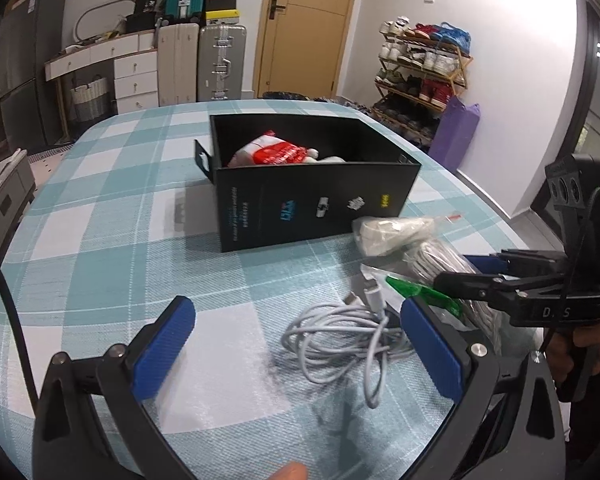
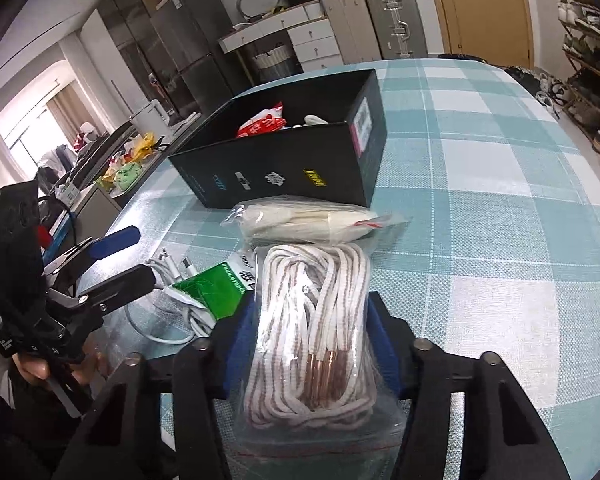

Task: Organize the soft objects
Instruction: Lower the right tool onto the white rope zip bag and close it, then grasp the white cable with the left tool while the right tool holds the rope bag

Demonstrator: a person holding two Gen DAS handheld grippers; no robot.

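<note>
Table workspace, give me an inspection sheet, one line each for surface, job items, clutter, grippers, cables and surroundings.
Surface: table under a teal checked cloth.
Job's things: open black box already holding a red-and-white packet; bagged striped laces; bagged cream item beside the box.
Clutter: green-labelled packet beside the laces.
Grippers: right gripper shut on the laces bag; left gripper open, nothing between its pads.
Cables: loose white charging cable coiled on the cloth.
Surroundings: suitcases, drawer unit, door, shoe rack.
</note>
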